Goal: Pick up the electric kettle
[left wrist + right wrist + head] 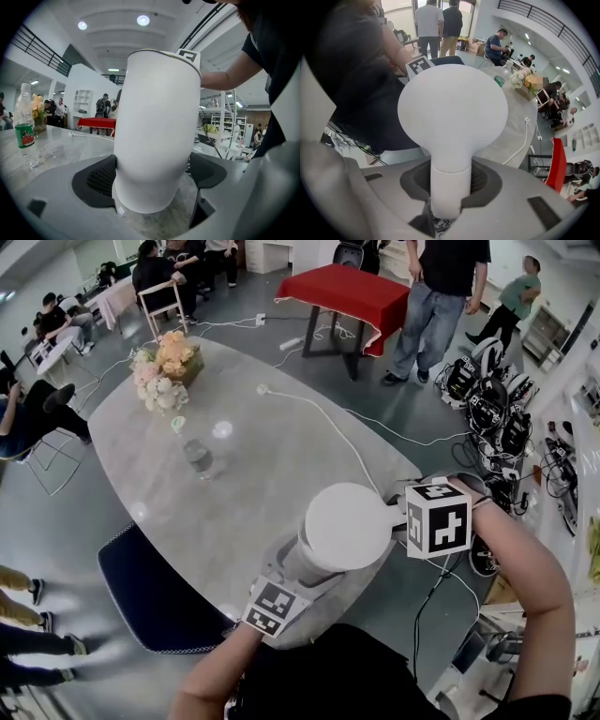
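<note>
The white electric kettle (347,526) stands near the front edge of the grey oval table (234,493). My left gripper (298,566) reaches in low and nearly level, its jaws spread wide around the kettle's body (157,126); the left pad (96,180) lies against the body while the right pad (209,171) stands a little off it. My right gripper (398,521) points steeply down and is shut on the kettle's handle (450,187), below the round lid (452,108). The kettle's base is hidden.
A water bottle (198,457) stands mid-table and a flower arrangement (167,362) at the far end. A white cable (328,423) runs across the table towards the kettle. A blue chair (150,596) is at the near left. A red-covered table (342,292) and people stand behind.
</note>
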